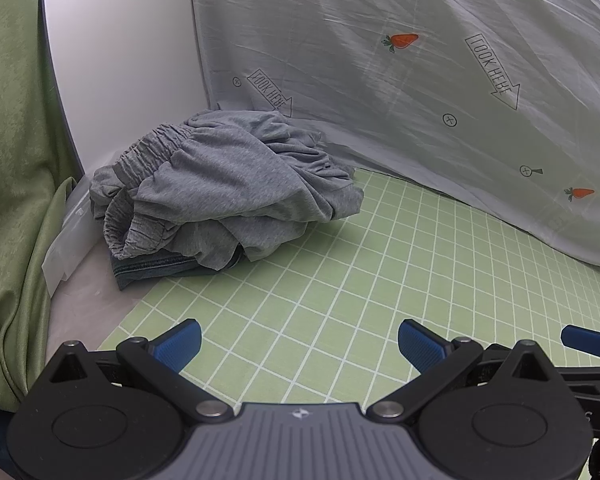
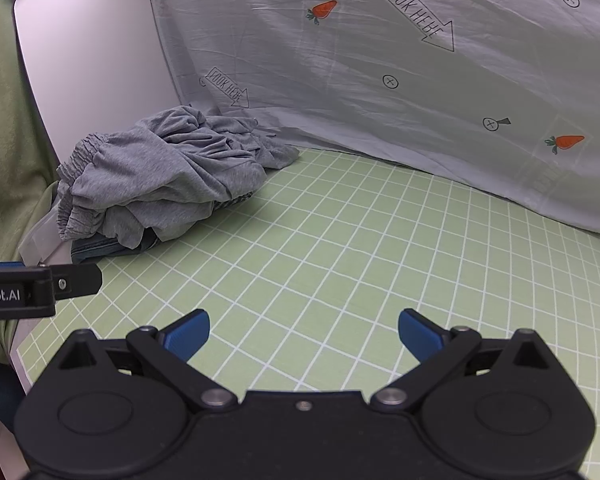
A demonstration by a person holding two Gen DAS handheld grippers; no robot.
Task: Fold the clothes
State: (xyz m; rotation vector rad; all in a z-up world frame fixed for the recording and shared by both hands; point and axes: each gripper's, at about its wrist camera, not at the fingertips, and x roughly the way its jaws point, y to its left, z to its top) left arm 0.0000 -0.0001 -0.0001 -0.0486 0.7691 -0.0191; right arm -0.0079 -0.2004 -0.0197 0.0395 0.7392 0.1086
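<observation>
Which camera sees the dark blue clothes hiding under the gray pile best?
The left wrist view. There the dark blue garment shows its folded edge and stitching clearly under the gray clothes. In the right wrist view it is farther off, a darker sliver mostly covered by the gray pile.

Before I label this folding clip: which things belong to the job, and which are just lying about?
Job:
- crumpled grey garment
- darker folded garment beneath it
- green grid mat
- left gripper, right gripper, both open

Just there:
- carrot-print sheet
- green curtain
- white panel

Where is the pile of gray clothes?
The gray clothes lie crumpled at the far left of the green checked mat, against the white panel, on a darker folded garment.
</observation>
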